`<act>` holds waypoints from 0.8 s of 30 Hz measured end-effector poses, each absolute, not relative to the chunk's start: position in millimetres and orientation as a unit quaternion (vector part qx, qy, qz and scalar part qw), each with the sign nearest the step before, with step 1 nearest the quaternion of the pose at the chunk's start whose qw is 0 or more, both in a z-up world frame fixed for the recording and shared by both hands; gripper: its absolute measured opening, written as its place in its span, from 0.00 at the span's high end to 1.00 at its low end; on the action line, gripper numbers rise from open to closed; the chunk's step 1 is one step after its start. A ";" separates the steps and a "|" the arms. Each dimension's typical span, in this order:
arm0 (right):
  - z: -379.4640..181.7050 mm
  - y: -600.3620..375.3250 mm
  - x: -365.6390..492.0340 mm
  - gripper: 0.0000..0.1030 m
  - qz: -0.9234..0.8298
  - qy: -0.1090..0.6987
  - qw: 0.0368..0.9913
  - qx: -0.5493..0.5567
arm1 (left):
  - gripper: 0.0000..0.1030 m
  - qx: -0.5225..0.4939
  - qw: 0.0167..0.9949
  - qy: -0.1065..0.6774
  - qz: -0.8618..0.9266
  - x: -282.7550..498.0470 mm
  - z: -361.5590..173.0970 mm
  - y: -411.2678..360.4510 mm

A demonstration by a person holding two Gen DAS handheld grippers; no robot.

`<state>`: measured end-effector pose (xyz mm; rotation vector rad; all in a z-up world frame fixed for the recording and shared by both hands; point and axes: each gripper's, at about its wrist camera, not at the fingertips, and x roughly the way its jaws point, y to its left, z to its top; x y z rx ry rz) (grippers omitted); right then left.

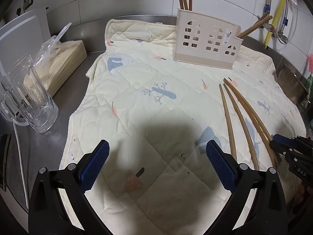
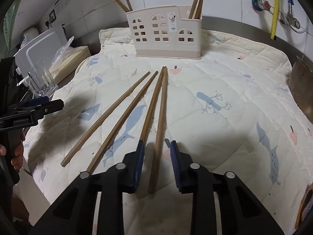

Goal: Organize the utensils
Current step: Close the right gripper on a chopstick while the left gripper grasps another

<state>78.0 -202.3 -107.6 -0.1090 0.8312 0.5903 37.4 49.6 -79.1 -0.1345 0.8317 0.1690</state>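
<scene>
Several brown chopsticks (image 2: 125,115) lie side by side on a quilted cream mat (image 2: 225,90); they also show in the left wrist view (image 1: 242,117). A beige utensil holder (image 2: 165,33) with window cut-outs stands at the mat's far edge with chopsticks upright in its end slots; it also shows in the left wrist view (image 1: 207,39). My right gripper (image 2: 157,145) is open low over the mat, its fingers either side of the rightmost chopstick (image 2: 159,129). My left gripper (image 1: 157,150) is open and empty above the mat's near part.
A glass mug (image 1: 29,98) and a bagged stack of flat beige sheets (image 1: 62,60) sit on the steel counter left of the mat. A white appliance (image 1: 21,29) stands behind them. A metal pan (image 2: 301,90) is at the right edge. Pipes run along the tiled wall (image 2: 273,7).
</scene>
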 end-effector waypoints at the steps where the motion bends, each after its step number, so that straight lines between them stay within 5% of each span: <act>1: -107.8 -201.6 77.8 0.78 0.282 0.397 0.871 -0.053 | 0.05 -0.065 0.909 0.404 0.080 37.3 -79.3 48.9; 18: -113.2 -202.0 77.9 0.92 0.268 0.398 0.876 -0.058 | 0.07 -0.053 0.916 0.397 -0.012 25.2 -86.7 -5.3; 24: -111.4 -206.6 76.0 0.93 0.267 0.393 0.878 -0.055 | 0.26 -0.058 0.912 0.404 -0.044 25.1 -94.2 -22.8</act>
